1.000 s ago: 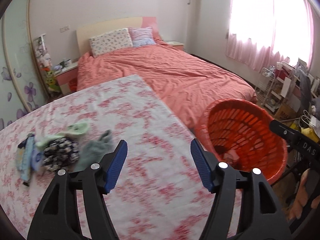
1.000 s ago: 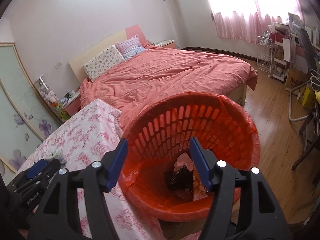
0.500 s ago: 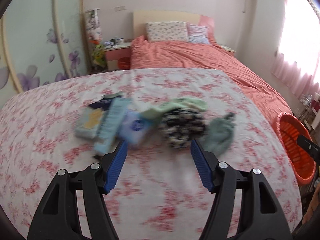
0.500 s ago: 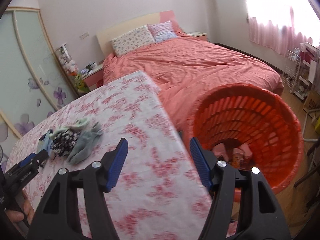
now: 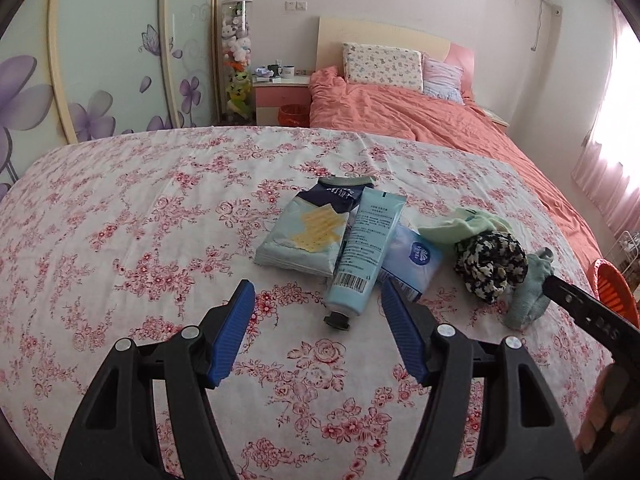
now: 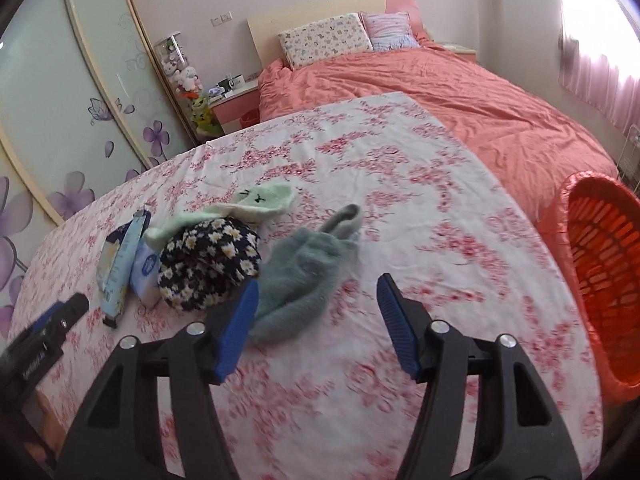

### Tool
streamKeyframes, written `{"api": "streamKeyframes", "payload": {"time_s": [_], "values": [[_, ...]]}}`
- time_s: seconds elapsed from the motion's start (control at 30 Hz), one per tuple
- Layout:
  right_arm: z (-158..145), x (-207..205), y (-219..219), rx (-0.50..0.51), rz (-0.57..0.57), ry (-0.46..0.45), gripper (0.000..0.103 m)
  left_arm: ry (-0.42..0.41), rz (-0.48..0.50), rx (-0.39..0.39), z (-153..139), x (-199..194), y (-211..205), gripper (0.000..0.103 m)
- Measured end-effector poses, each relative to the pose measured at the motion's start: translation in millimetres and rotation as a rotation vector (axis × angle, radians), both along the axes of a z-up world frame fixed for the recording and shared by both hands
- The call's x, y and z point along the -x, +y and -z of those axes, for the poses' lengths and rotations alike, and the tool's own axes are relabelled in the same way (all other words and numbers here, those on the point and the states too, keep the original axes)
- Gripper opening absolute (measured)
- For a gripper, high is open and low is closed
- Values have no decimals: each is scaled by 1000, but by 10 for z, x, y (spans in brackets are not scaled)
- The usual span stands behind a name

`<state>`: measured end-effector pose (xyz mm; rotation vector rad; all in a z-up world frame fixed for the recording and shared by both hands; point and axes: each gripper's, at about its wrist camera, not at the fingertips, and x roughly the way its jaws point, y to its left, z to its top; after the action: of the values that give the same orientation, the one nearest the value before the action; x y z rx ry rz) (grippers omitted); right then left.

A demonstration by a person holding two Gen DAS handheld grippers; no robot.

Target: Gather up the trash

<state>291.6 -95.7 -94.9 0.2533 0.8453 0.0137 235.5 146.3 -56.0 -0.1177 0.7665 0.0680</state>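
Trash lies in a little heap on the flowery pink-and-white tablecloth (image 5: 160,208): a pale blue tube with a black cap (image 5: 360,256), a crinkly cracker bag (image 5: 308,232) and a small blue tissue pack (image 5: 416,256). Soft socks sit just beside them. A second ago the left gripper (image 5: 316,328) faced the orange plastic basket (image 6: 600,280); now it has turned to the heap, its jaws wide apart around nothing, the tube's cap between its tips. The right gripper (image 6: 318,316) has swung from the basket to a fuzzy grey sock (image 6: 304,272), wide open too.
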Motion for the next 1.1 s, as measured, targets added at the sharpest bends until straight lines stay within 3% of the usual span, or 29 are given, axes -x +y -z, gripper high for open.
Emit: {"api": "streamKeyframes", "payload": {"time_s": [0.1, 0.33, 0.6, 0.83, 1.1], "values": [[67, -112, 66, 22, 1, 23, 51, 14, 20, 29, 55, -74, -4, 65], [143, -113, 107, 67, -16, 29, 16, 50, 39, 45, 180, -228, -71, 63], [139, -91, 52, 56, -18, 27, 11, 95, 45, 74, 299, -369, -124, 36], [100, 30, 1, 53, -28, 24, 10, 87, 76, 72, 301, -276, -136, 29], [85, 310, -132, 56, -30, 37, 10, 92, 122, 65, 305, 158, -173, 28]]}}
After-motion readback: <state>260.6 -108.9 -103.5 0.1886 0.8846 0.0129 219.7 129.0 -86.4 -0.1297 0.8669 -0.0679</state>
